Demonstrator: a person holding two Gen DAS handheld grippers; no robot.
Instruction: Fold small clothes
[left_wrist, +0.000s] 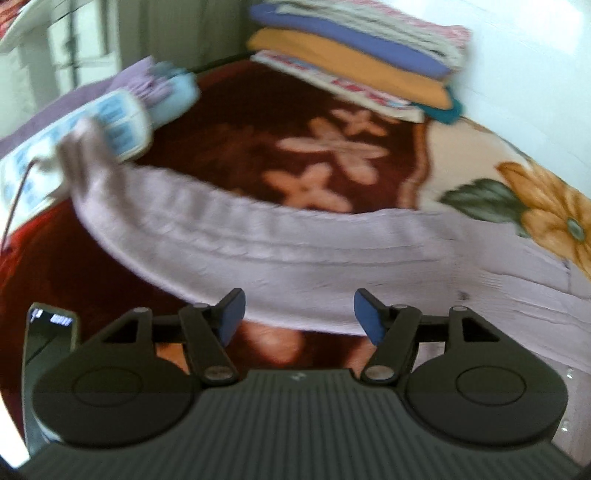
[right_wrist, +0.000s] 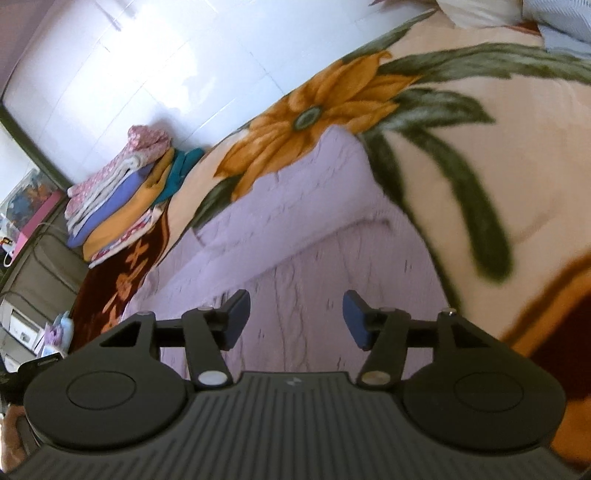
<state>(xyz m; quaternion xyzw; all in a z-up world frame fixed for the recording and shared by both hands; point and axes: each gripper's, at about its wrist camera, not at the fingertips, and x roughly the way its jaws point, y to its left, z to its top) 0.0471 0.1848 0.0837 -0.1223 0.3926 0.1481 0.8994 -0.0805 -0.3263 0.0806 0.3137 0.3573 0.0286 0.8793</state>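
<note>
A pale lilac garment (left_wrist: 295, 243) lies spread across the flowered blanket, with a fold along its far edge. My left gripper (left_wrist: 299, 314) is open and empty, just above the garment's near edge. In the right wrist view the same lilac garment (right_wrist: 295, 236) lies partly folded, one layer lapped over another. My right gripper (right_wrist: 295, 314) is open and empty, hovering over the cloth without touching it.
A stack of folded clothes (left_wrist: 354, 62) sits at the far end of the bed by the white wall; it also shows in the right wrist view (right_wrist: 122, 195). A blue and purple bundle (left_wrist: 122, 110) lies at the far left. The flowered blanket (right_wrist: 480, 155) covers the bed.
</note>
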